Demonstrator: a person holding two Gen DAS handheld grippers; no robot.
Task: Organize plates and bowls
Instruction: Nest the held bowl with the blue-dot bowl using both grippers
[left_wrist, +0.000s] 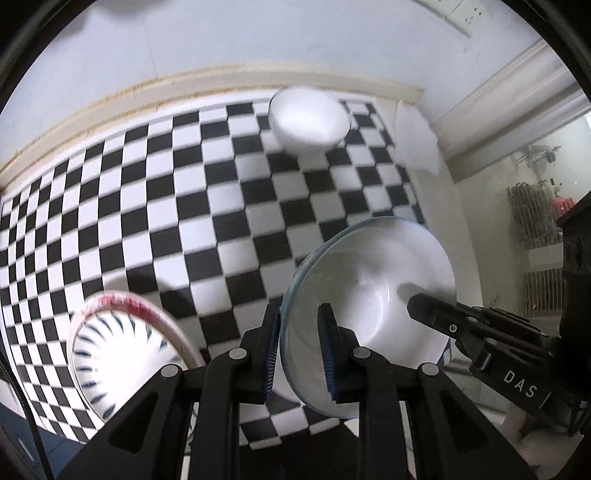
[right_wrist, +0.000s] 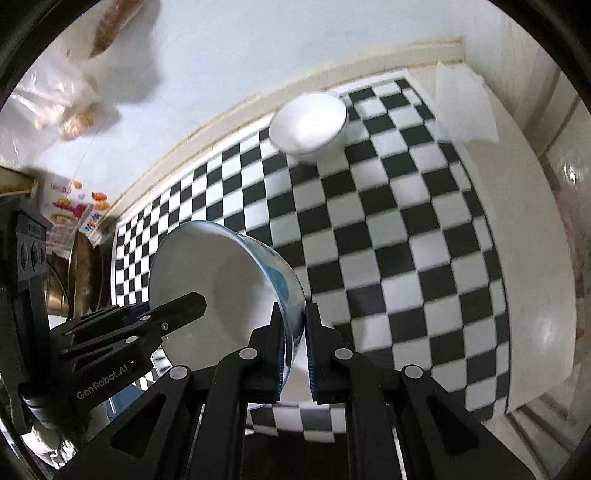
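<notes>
Two grippers, one shared load: I have a blue-rimmed white bowl pinched by its rim from opposite sides, held tilted above the checkered tablecloth.

Left wrist view:
- Left gripper (left_wrist: 301, 354): closed on the near left rim of the blue-rimmed bowl (left_wrist: 373, 295), one blue pad inside the wall, one outside.
- Right gripper (left_wrist: 424, 304): reaches in from the right, its black finger tip lying over the bowl's inner wall.
- Patterned plate (left_wrist: 122, 354), red band at the rim and dark dashes inside: near left, resting on the checkered tablecloth (left_wrist: 147, 206), well apart from the held bowl.
- Plain white bowl (left_wrist: 310, 120): far side of the cloth, near the wall, upright.
- White folded paper (left_wrist: 415, 142): far right, just beside the cloth's edge.

Right wrist view:
- Right gripper (right_wrist: 295, 343): clamped on the right rim of the blue-rimmed bowl (right_wrist: 221, 291), pads pressed on either side of the wall.
- Left gripper (right_wrist: 192, 304): enters from the left, finger over the bowl's inside.
- Plain white bowl (right_wrist: 308, 125): far centre of the cloth (right_wrist: 399, 236).
- White paper (right_wrist: 461, 107): far right.
- Gold-coloured metal dish (right_wrist: 79, 273): left edge, partly hidden.
</notes>
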